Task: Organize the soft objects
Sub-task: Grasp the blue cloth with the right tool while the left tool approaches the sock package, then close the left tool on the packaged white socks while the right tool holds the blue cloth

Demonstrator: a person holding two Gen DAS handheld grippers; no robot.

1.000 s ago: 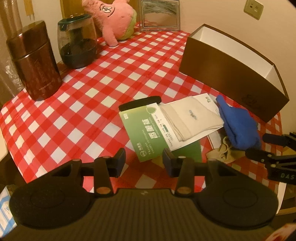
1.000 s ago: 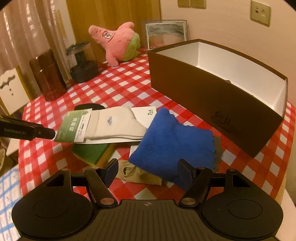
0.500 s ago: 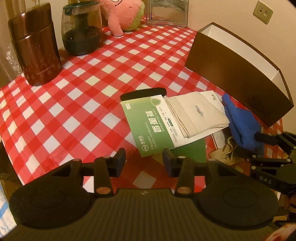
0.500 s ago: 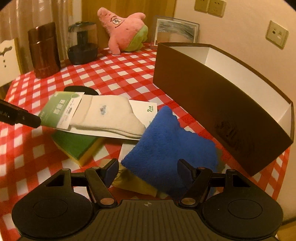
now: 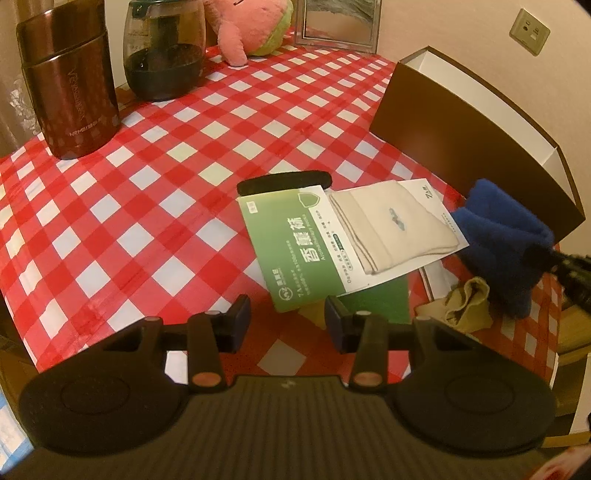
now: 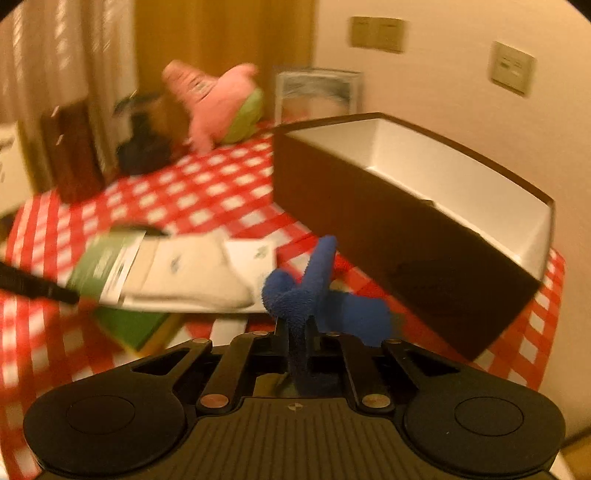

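Observation:
My right gripper is shut on the fluffy blue cloth, which bunches up between its jaws and lifts off the checked table. The same blue cloth shows at the right of the left wrist view, pinched by the right gripper. A packaged cream sock with a green card lies on a green sponge. A beige cloth lies beside it. My left gripper hovers open just before the green card, holding nothing. The brown box with white inside stands open to the right.
A pink plush, a picture frame, a dark glass jar and a brown canister stand at the far side of the red-and-white tablecloth. A black flat item lies under the sock card.
The right gripper has shut on the blue cloth, which now bunches up and rises off the table. The left gripper has stayed open in about the same place.

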